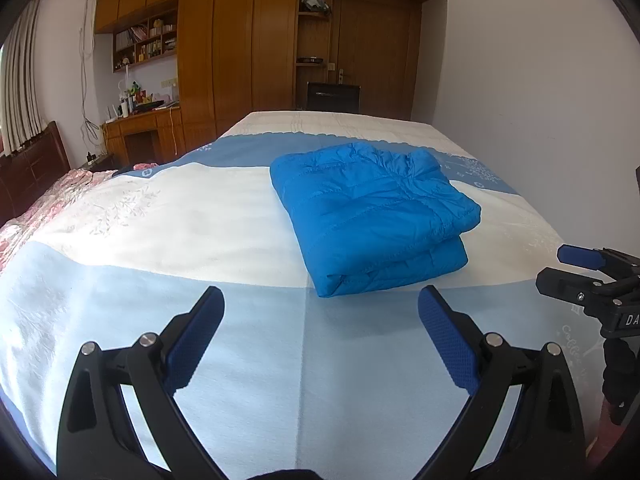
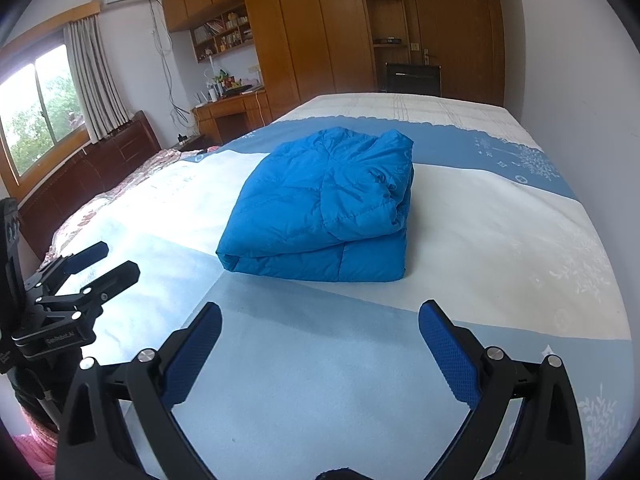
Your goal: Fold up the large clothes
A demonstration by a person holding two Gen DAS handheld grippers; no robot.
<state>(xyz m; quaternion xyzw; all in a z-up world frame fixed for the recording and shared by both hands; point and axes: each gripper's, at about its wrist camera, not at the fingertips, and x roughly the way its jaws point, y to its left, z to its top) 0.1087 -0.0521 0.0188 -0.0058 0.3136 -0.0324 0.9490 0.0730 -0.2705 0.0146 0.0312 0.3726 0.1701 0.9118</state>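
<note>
"DA" on the right hand-held gripper (image 1: 560, 270), "Genrobot.AI" (small print) on the left hand-held gripper (image 2: 116, 260)

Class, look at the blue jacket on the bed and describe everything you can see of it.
The blue jacket is bright blue, quilted and puffy, with stitched channels and a slight sheen. It is folded into a thick, roughly rectangular bundle of stacked layers. It lies flat on the bedspread, which alone touches it. Both grippers are open and clear of it.
</note>
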